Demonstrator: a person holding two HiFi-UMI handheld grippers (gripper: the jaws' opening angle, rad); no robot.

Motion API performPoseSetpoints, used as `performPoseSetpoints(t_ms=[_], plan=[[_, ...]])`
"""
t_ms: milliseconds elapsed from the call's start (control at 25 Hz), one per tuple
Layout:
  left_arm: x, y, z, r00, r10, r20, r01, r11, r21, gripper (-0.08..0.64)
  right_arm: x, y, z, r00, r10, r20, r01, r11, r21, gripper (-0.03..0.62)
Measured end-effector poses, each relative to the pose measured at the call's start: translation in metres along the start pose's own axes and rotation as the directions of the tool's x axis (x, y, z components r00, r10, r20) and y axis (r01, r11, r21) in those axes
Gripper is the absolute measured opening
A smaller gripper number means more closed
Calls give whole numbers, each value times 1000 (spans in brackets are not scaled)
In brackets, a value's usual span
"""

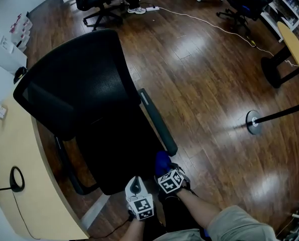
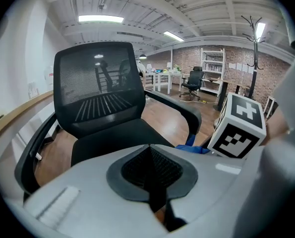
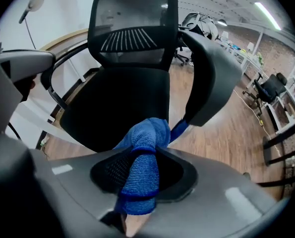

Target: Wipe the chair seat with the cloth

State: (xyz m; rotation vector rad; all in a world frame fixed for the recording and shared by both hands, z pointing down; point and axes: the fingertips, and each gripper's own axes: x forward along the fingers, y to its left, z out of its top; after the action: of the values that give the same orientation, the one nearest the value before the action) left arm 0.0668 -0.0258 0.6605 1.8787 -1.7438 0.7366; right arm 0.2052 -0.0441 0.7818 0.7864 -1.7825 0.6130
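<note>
Cloth, blue, clamped in right tongs, lower centre of head view, by black chair seat edge. Left tongs pressed together, empty, just beside.

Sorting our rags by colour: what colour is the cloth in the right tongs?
Blue. The cloth shows best in the right gripper view.

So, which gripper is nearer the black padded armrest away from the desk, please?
Right. The right gripper, gripping blue cloth, sits at the armrest's near end; the left gripper is farther aside.
</note>
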Motion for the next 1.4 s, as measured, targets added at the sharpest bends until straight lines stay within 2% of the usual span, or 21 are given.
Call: performPoseSetpoints(t_ms=[200,360,480,560,680,800,920,1040,1160,1240,1320,1400], plan=[[-28,27,25,999,28,25,-27,999,-32,5,-48,25,36,997,39,63,-33,994,-108,110],[-62,59,43,997,69,46,-65,994,-88,5,-87,55,73,988,97,123,-71,977,-199,110],[-100,91,50,992,119,52,-110,984,-139,5,-120,95,105,969,183,168,-129,950,-285,112],[-131,116,54,984,166,57,-154,973,-173,5,-143,130,132,943,259,208,-174,918,-355,112],[-178,152,56,969,238,69,-217,950,-225,5,-181,191,174,889,374,263,-224,857,-464,112],[-231,189,55,943,320,87,-284,916,-283,5,-220,266,209,818,496,292,-269,778,-568,112],[-279,223,39,913,397,96,-345,875,-341,5,-249,348,231,741,610,282,-297,674,-677,112],[-328,247,26,879,468,88,-398,823,-404,5,-262,428,237,695,682,226,-303,563,-769,112],[-369,263,-2,852,520,51,-445,774,-451,5,-257,502,228,675,725,137,-330,463,-822,114],[-388,273,-22,838,545,26,-472,748,-466,5,-247,546,219,677,732,77,-346,408,-845,114],[-403,283,-34,825,565,13,-492,730,-474,5,-228,582,210,700,714,25,-354,378,-856,115],[-414,291,-39,816,578,10,-504,720,-478,5,-207,605,202,726,687,-32,-383,365,-849,121]])
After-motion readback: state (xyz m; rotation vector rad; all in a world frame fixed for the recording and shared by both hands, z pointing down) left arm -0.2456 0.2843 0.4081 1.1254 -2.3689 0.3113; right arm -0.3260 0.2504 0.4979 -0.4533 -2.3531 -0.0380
